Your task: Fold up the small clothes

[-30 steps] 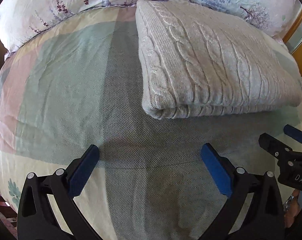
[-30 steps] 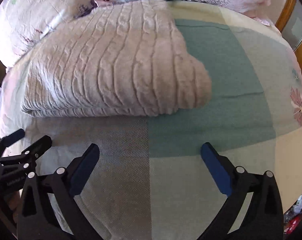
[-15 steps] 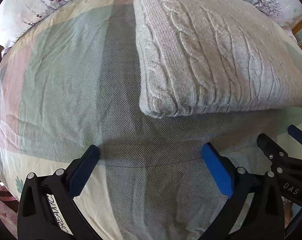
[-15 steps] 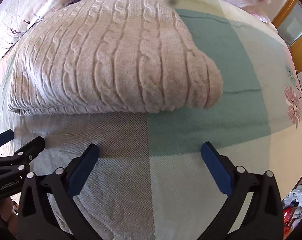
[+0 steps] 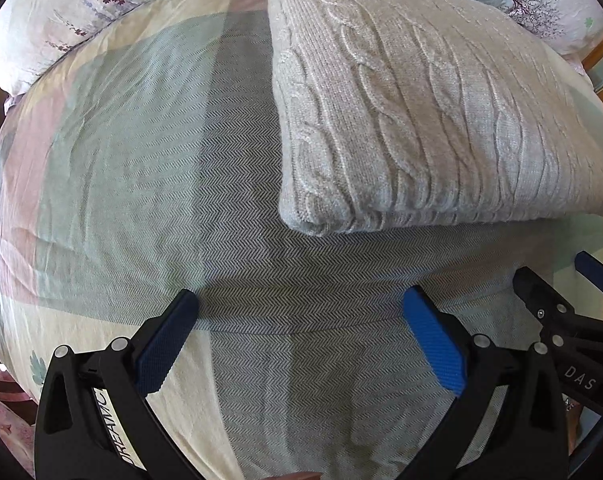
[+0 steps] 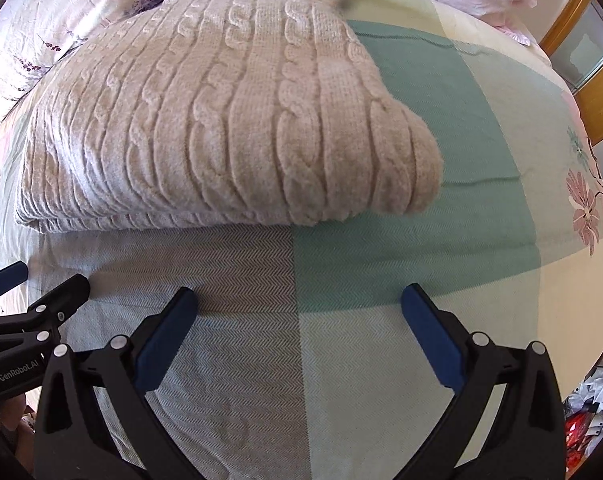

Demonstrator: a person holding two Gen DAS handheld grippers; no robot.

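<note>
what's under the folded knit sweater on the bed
The cable-knit sweater lies on the checked bedspread, which shows around its near and side edges. Floral pillows sit behind it. Whatever is directly beneath or folded inside is hidden.

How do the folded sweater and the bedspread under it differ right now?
The folded sweater is cream cable knit, thick and bulky, stacked in layers with a rounded corner; the bedspread is thin, herringbone-woven, in green, grey and cream blocks. The sweater covers only a patch, while the bedspread reaches past both views. Both lie still, untouched by either hand-held gripper.
</note>
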